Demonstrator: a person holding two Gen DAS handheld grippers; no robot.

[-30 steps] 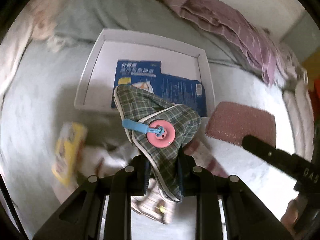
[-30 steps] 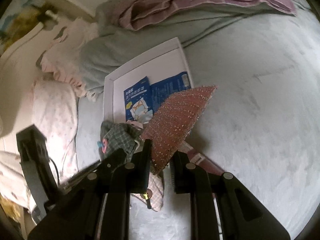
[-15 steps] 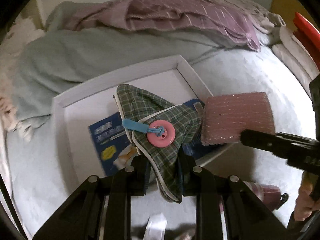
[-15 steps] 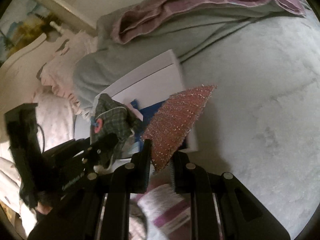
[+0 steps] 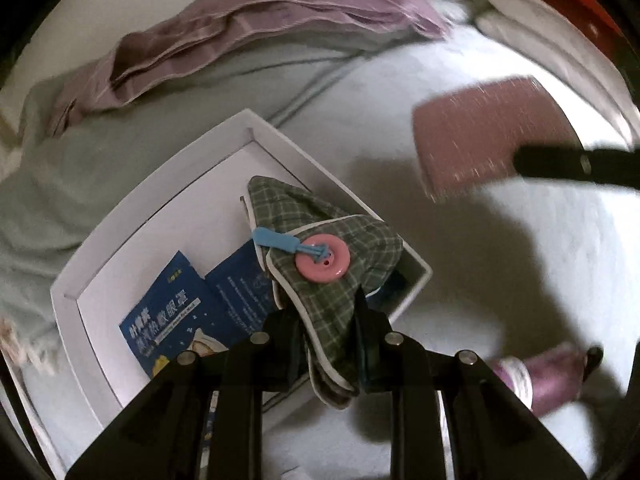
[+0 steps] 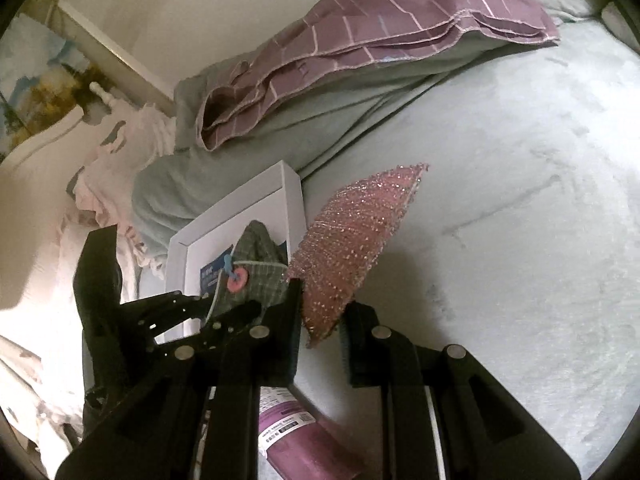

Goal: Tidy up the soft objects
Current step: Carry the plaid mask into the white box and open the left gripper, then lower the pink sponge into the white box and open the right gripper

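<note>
Left gripper (image 5: 326,332) clamped on a green plaid cloth pouch (image 5: 328,256) with a pink button (image 5: 323,259) and blue tab (image 5: 276,239); pouch held up over the near right corner of a white tray (image 5: 168,184), not resting in it as far as can be seen. Two blue packets (image 5: 188,312) lie flat inside the tray. Right gripper (image 6: 320,316) pinches the lower corner of a pink glittery scrub pad (image 6: 356,240), pad lifted off the bed, just right of the tray's far corner (image 6: 280,184); in the left view the pad (image 5: 480,136) is blurred, well apart from the pouch. Tray sits on a pale green bedsheet (image 6: 520,240). Purple striped blanket (image 6: 380,28) bunched on a grey-green duvet (image 5: 80,160) at the far side. Purple tube (image 6: 292,432) lies on the bed under the right gripper, also visible lower right in the left view (image 5: 540,376). Pink frilled pillow (image 6: 116,168) at left.
</note>
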